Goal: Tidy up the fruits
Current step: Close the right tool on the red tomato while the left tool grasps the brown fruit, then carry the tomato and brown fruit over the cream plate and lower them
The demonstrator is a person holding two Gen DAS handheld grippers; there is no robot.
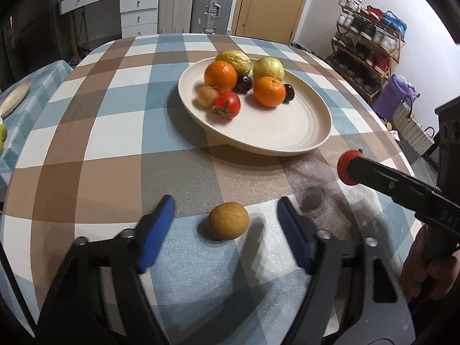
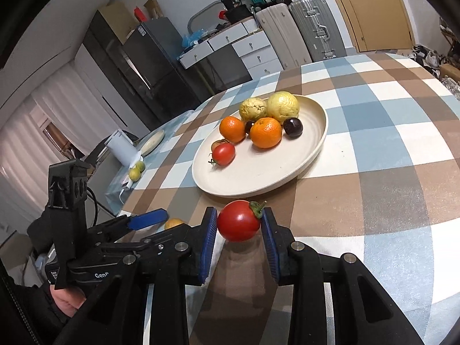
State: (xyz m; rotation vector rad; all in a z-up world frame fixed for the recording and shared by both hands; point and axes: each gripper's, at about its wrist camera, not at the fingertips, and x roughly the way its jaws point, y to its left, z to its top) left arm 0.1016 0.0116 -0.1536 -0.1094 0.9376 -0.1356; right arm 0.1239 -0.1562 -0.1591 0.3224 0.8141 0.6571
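Blue pads of the right gripper are clamped on a red tomato, green calyx against the right-hand pad; it is held clear of the checked tablecloth, just short of the cream plate, presumably for delivery there. Left gripper is seen with fingers apart, straddling a small brown round fruit, probably a longan, which rests on the cloth; pads are not touching it, so a pickup is judged pending. Skin of that fruit is matte, tan, slightly rough. Already on the plate: two oranges, two yellow-green guava-like fruits, dark plums, a second tomato, another brown fruit. All are grouped at the far side, so the near half is free for both incoming pieces.
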